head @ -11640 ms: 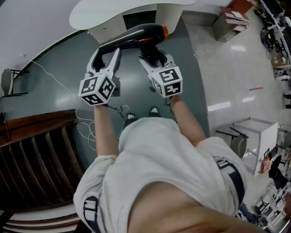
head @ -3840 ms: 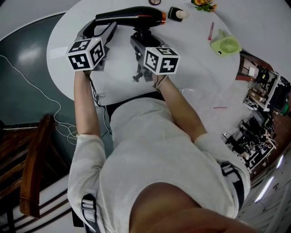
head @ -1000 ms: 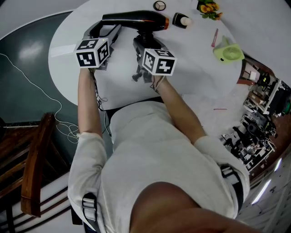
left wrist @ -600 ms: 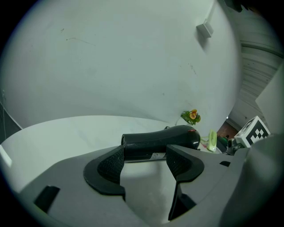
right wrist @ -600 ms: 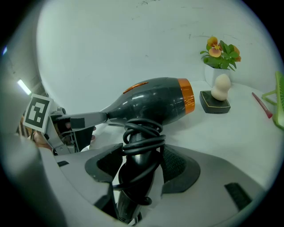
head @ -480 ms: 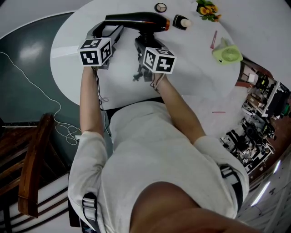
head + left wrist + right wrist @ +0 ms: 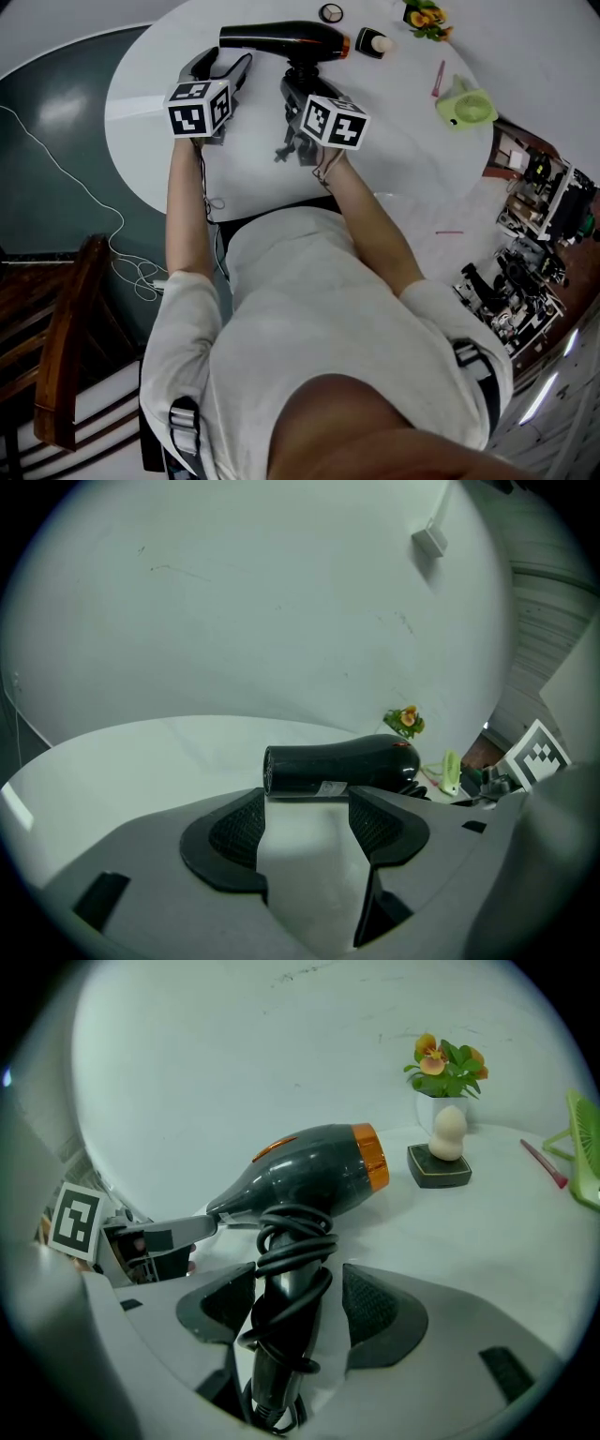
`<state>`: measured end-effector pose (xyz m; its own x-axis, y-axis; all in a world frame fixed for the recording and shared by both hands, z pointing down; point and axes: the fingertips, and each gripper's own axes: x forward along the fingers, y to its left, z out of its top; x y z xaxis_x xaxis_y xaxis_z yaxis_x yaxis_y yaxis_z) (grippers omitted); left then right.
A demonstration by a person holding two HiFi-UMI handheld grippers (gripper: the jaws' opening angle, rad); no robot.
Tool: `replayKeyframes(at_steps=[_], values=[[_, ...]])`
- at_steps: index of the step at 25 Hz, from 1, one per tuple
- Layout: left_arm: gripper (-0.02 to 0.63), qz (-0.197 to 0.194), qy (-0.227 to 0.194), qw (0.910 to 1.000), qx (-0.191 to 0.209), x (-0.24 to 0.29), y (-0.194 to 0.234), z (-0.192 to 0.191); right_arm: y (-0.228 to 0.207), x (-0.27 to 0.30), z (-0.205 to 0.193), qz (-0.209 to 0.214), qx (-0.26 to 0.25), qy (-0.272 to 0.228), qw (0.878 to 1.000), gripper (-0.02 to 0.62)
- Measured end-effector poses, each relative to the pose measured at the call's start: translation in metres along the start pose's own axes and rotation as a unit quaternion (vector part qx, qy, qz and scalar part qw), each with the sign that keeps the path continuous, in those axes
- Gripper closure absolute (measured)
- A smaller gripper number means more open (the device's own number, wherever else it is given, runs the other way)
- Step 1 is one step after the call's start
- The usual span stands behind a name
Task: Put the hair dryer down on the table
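Hair dryer on table: the hair dryer (image 7: 281,37) is lying on the far part of the round white table (image 7: 394,159), well in from the edge.
Long axis: the barrel is running left to right in the head view, with the orange-ringed nozzle to the right. The cord-wrapped handle (image 7: 281,1335) is pointing back toward the person.
Right gripper: the right gripper (image 7: 298,1299) is the nearer one. Its jaws have just been opening and are now standing wide on either side of the handle, no longer clamping it.
Left gripper: the left gripper (image 7: 305,822) is hovering empty, jaws spread, with the barrel's rear end lying just past the tips.
Room: bare tabletop is lying behind both grippers, so a straight pull-back looks free.
Small things: a sponge on its stand (image 7: 441,1152) and a flower pot (image 7: 445,1072) are sitting beyond the nozzle, clear of that path.
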<state>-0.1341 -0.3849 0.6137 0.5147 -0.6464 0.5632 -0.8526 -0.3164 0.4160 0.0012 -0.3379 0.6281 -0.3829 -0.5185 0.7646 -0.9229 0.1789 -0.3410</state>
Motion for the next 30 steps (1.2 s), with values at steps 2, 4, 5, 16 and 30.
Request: replayKeyframes(at_steps=[2,4,5,16,30], values=[[0.313,-0.002,-0.001,1.0000,0.003,-0.003,-0.004,-0.001,0.001,-0.003,0.000,0.000,0.002,-0.004,1.000,0.308],[0.314,-0.005,-0.003,1.0000,0.006,-0.006,-0.008,-0.001,0.002,-0.006,-0.002,0.000,0.001,-0.005,1.000,0.308],[0.316,-0.007,-0.003,0.9999,0.007,-0.007,-0.010,-0.001,0.003,-0.007,-0.003,-0.001,0.001,-0.006,1.000,0.308],[0.336,-0.033,-0.004,0.9994,0.012,-0.016,-0.036,-0.017,0.007,-0.030,-0.013,-0.012,0.003,-0.027,1.000,0.308],[0.362,-0.073,0.005,0.9970,0.026,-0.041,-0.084,-0.050,0.017,-0.071,-0.035,-0.029,-0.013,-0.048,0.998,0.316]])
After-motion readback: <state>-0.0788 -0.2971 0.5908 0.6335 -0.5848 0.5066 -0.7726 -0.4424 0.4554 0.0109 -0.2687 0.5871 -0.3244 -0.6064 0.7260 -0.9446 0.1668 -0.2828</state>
